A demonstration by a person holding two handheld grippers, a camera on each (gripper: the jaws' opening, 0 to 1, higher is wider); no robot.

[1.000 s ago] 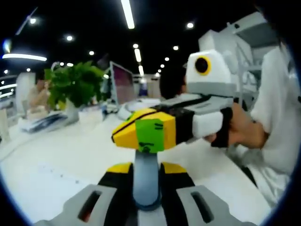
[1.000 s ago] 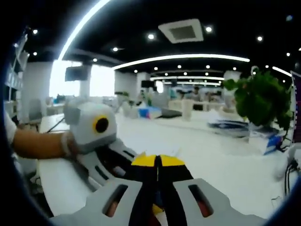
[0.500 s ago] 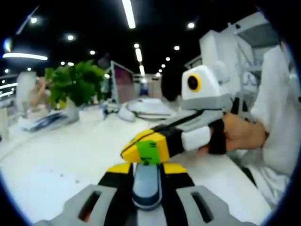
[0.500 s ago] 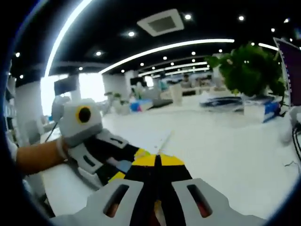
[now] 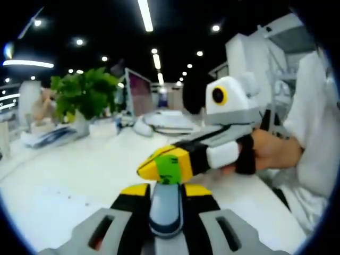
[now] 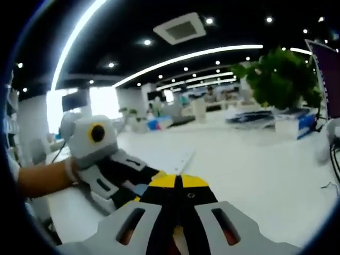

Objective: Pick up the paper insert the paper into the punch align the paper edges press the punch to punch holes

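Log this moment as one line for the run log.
left claw: shut on punch | right claw: shut, tips over left claw | paper: on white table | step: pressing punch, likely

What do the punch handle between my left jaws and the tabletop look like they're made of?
Punch handle: probably smooth plastic or painted metal, going by its soft blue-grey sheen. Tabletop: looks like white laminate, smooth and semi-matt, with faint reflections; blur leaves both uncertain.

My left gripper (image 5: 166, 197) sits at bottom centre, fingers (image 5: 135, 192) clamped on the blue-grey punch (image 5: 166, 210). From the right, my right gripper (image 5: 169, 163) reaches in, its yellow tip with a green patch just above the punch. White surface (image 5: 64, 180) spreads left; a potted plant (image 5: 85, 98) stands upper left.
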